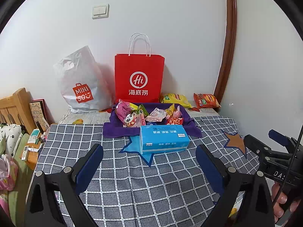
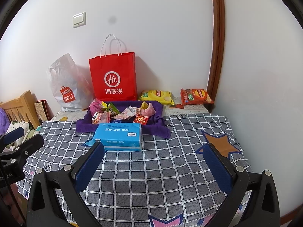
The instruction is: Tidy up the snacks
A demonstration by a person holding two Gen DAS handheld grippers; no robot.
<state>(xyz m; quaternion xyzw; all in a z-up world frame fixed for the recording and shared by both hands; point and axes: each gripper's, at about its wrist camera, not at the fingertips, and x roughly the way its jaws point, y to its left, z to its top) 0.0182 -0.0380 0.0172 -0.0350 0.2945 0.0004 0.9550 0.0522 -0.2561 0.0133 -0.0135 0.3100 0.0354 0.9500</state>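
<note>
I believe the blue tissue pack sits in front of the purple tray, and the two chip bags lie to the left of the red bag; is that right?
Not quite. The blue tissue pack does sit in front of the purple tray, but the yellow chip bag and orange chip bag lie to the right of the red bag, as the right wrist view shows. The white plastic bag is on its left.

A home bedroom: a wooden bed frame (image 1: 16, 106) with floral bedding (image 1: 10, 138) stands off the desk's left edge. A checked cloth (image 1: 132, 179) covers the desk, shopping bags (image 1: 139, 79) lean on the white wall at its far edge, and a light switch (image 1: 100, 11) sits above.
</note>
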